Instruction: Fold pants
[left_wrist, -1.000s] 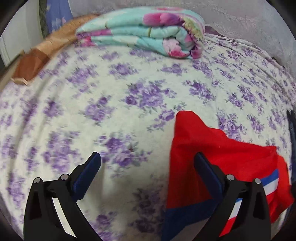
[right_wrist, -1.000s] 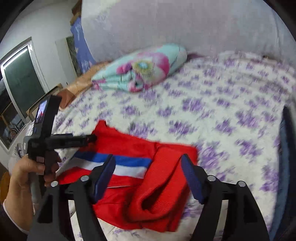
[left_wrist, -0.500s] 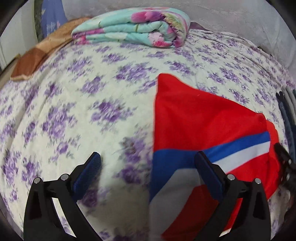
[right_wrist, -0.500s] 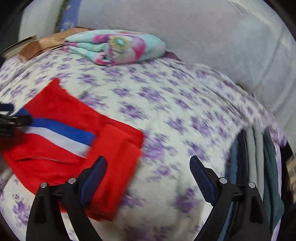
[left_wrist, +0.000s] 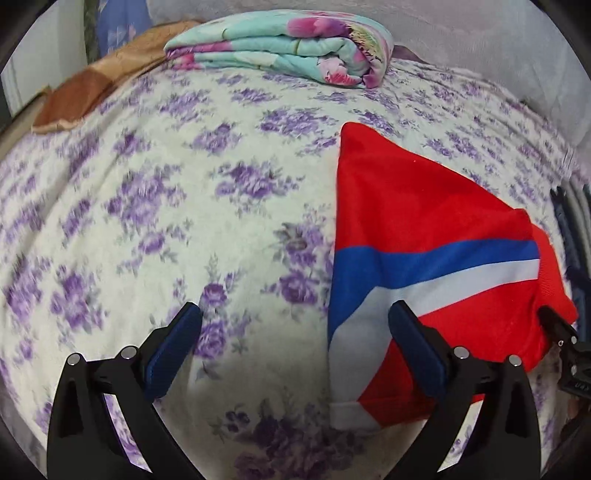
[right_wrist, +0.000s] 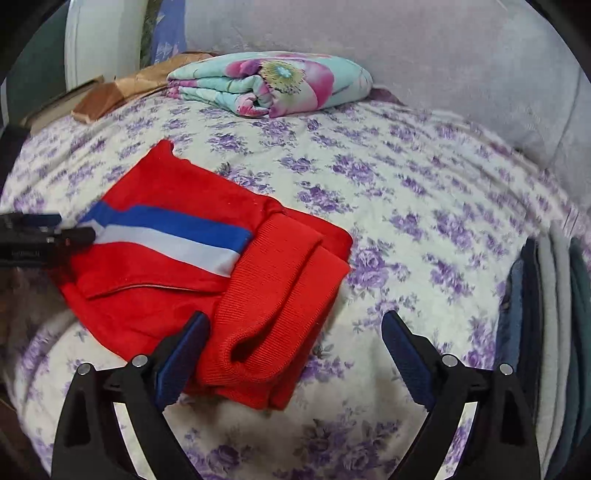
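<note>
Your red pants (right_wrist: 207, 273) lie folded flat on the bed (right_wrist: 406, 206), well short of the far edge where the rolled floral blanket (right_wrist: 273, 85) sits. Your right tool (right_wrist: 295, 350) has just been spreading its jaws — the ribbed cuff lies between them, apparently untouched. Your left tool (left_wrist: 295, 343) stands released, grasping nothing — one finger over the striped edge.

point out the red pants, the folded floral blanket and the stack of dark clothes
red pants (right_wrist: 177, 295), right wrist view, on the plain red cloth below the stripes
folded floral blanket (left_wrist: 280, 48), left wrist view, on its folded side
stack of dark clothes (right_wrist: 546, 295), right wrist view, on the grey layer's edge
</note>
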